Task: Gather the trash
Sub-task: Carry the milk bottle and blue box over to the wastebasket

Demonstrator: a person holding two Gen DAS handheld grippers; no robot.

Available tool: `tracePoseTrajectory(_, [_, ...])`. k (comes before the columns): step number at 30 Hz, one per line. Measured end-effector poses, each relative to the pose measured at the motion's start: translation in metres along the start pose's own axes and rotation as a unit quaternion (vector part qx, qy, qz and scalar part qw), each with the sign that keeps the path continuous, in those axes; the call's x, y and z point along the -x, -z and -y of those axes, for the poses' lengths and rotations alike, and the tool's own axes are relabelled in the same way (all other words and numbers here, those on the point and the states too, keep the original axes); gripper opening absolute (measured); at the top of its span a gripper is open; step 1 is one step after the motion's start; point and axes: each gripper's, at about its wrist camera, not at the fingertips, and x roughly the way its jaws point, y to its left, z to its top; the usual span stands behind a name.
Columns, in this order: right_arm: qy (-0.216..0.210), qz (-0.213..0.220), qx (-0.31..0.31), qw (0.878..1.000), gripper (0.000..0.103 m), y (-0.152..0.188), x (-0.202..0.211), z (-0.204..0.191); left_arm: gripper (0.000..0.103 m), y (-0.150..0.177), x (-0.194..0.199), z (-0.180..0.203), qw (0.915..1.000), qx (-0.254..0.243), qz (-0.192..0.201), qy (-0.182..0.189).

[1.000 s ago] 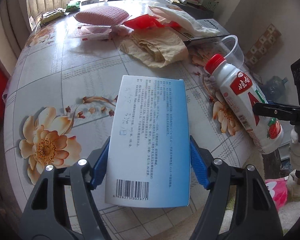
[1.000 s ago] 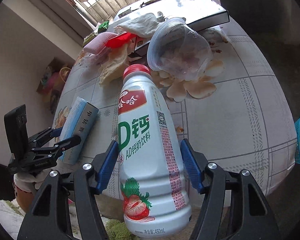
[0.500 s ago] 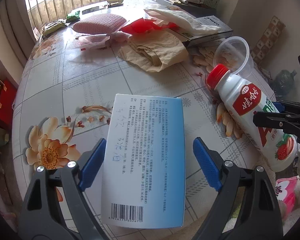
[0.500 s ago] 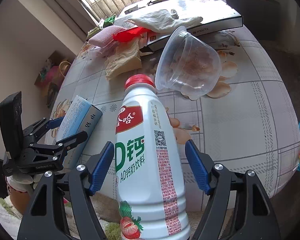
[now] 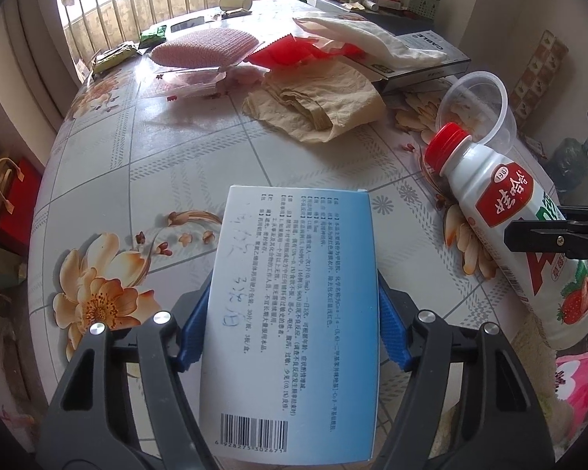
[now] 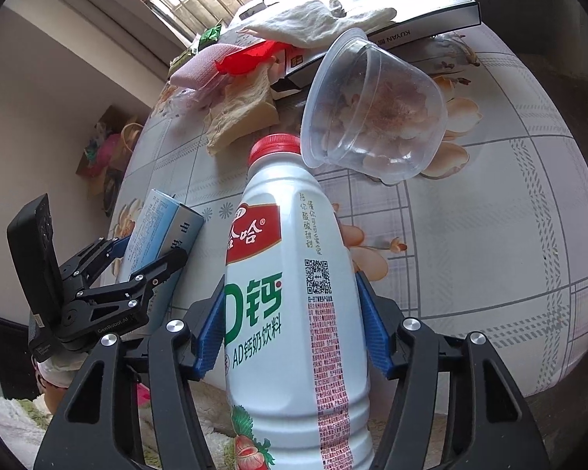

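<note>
Left gripper — blue fingers pinching the blue box by its long sides, long axis running straight out from the fingers, over the desk edge. Right gripper pinches the milk bottle at mid-body, cap forward, nearly touching the plastic cup. Both loads held; likely next, carry to a bin — none visible.

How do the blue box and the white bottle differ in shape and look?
The blue box is flat and rectangular; the white bottle is round with a red cap. The box shows a barcode, the bottle a strawberry picture. The left gripper clamps the box, the right gripper the bottle.
</note>
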Motion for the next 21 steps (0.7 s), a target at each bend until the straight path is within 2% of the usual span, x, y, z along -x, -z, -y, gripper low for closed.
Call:
tracePoseTrajectory(7, [-0.037, 0.010, -0.026, 0.999, 0.059, 0.004, 0.011, 0.007, 0.068, 0.002, 0.007, -0.001, 0.9999, 0.009, 0.011, -0.002])
tracePoseTrajectory(21, [-0.058, 0.026, -0.035, 0.997, 0.059, 0.010, 0.022, 0.008, 0.068, 0.000, 0.025, 0.004, 0.9992, 0.007, 0.039, -0.010])
